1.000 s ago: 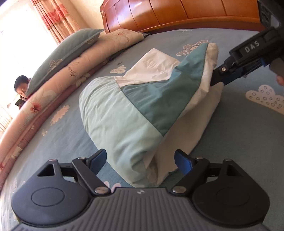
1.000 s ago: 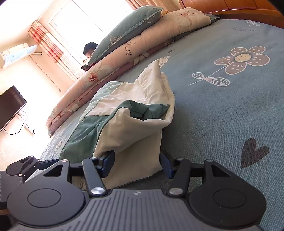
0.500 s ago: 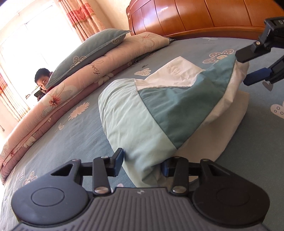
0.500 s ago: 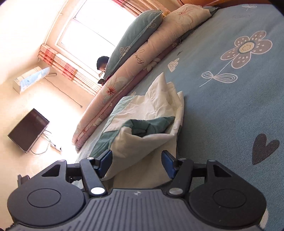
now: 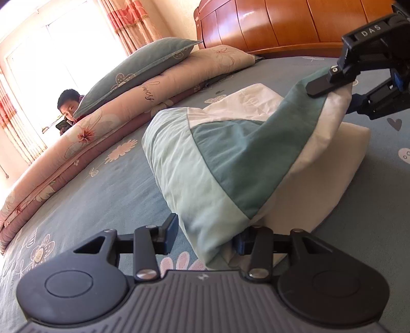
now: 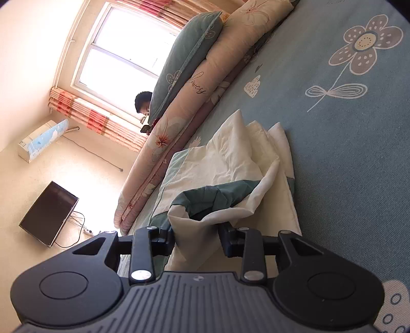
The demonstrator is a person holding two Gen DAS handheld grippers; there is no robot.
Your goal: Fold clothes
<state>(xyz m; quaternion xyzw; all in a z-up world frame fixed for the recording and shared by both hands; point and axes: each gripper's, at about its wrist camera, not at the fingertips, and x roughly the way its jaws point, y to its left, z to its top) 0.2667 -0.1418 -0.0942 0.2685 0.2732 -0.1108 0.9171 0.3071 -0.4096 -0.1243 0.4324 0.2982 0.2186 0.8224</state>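
Pale-mint, teal and white cotton garment (image 5: 230, 164) lifted off blue flower-print bed (image 5: 89, 194), corners pinched by left claw (image 5: 205, 237) and right claw (image 6: 197, 239), probably to carry raised layer over as fold.

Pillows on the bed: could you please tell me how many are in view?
1: a grey-green pillow lies on top of the folded floral quilt along the bed's far edge, near the wooden headboard. Others may be hidden behind the quilt.
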